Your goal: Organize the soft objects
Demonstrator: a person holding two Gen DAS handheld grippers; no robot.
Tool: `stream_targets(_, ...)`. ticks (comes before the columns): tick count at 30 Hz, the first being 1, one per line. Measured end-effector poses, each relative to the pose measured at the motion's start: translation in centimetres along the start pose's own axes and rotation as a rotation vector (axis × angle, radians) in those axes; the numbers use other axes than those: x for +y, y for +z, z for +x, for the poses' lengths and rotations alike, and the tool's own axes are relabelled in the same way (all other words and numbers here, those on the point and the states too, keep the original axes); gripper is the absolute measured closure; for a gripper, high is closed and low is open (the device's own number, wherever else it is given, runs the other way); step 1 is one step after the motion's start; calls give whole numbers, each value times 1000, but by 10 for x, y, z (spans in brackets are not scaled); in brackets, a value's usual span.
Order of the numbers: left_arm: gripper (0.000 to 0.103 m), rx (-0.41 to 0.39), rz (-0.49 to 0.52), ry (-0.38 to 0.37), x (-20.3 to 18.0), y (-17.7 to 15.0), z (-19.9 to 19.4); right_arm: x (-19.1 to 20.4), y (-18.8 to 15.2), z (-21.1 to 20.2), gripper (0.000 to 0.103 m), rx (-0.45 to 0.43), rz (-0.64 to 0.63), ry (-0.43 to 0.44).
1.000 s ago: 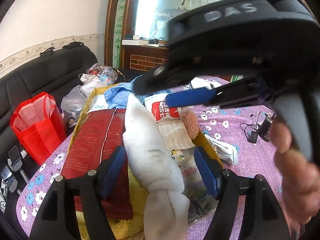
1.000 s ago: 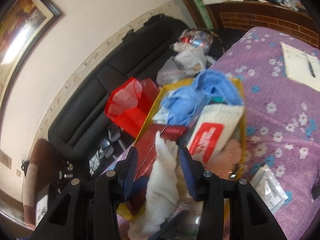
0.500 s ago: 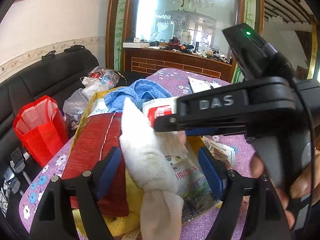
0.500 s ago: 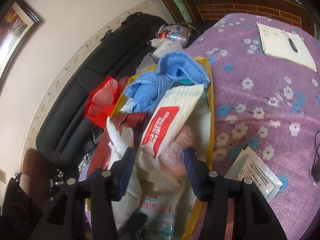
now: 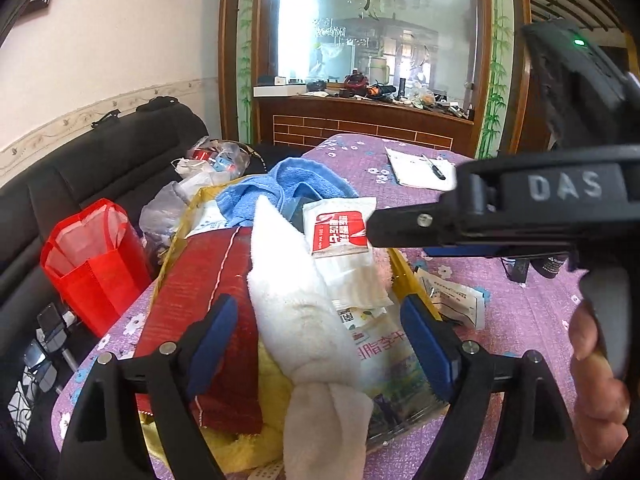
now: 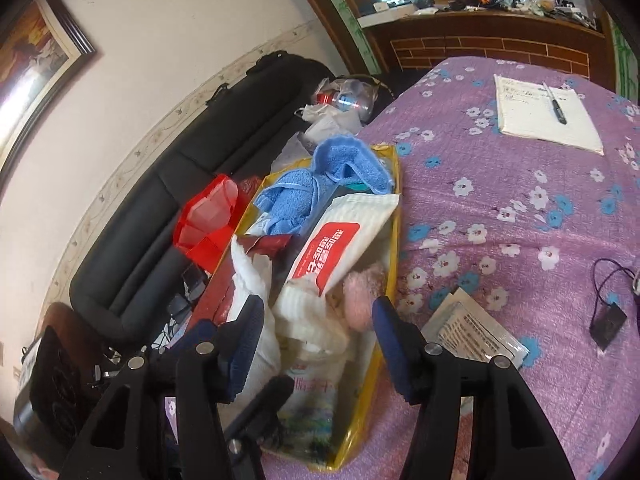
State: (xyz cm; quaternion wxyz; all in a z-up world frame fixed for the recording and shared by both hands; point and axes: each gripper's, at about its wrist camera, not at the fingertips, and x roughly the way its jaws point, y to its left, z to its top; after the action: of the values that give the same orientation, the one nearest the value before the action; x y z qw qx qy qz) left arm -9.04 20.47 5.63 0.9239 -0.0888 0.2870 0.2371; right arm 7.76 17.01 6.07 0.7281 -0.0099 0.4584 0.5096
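Observation:
A knotted white towel (image 5: 304, 316) lies along a yellow bag (image 6: 394, 216) packed with a blue towel (image 5: 288, 184), a red-labelled wipes pack (image 5: 340, 230), a red cloth (image 5: 204, 280), a yellow towel (image 5: 276, 400) and a pink fluffy piece (image 6: 362, 298). My left gripper (image 5: 320, 340) is open, its fingers either side of the white towel, not gripping it. My right gripper (image 6: 318, 332) is open and empty above the bag's near end; its body crosses the left wrist view (image 5: 520, 208). The white towel (image 6: 252, 280) also shows in the right wrist view.
A purple flowered tablecloth (image 6: 520, 200) carries a notepad with a pen (image 6: 544, 112), a leaflet (image 6: 472, 332) and a small black device on a cord (image 6: 608, 320). A red bag (image 5: 88, 256) and plastic bags (image 5: 208, 164) sit by a black sofa (image 5: 80, 176).
My right gripper has let go of the white towel, opened wider and pulled back to the right. The towel now rests on the bag's contents. My left gripper stayed open around it.

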Motion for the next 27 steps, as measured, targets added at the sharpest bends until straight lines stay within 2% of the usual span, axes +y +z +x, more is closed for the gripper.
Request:
stream_targets(5,19,1,15,13,-4,0,-9,-2,-13,-15,41,-19,9,34)
stream_targets(8,15,-14,26,30,-8,-2,-18,-4,-22,-29,40,-38,9,46)
stream_targets(12,9,-51,15,54,-9,-8,-32,-12,-38,-48,32,-63,15,53)
stream_targets(20,8,-62,21,81,-19,-23,-45,-24,-72,-85,21,-86,11,61)
stream_targets(24,7,-70,38,116,-23,-29,-49,-28,-90,-104,10,-123,-1,24)
stream_targets(27,2,-74,45,152,-23,-32,-50,-32,-102,-111,9,-156,-18,-38)
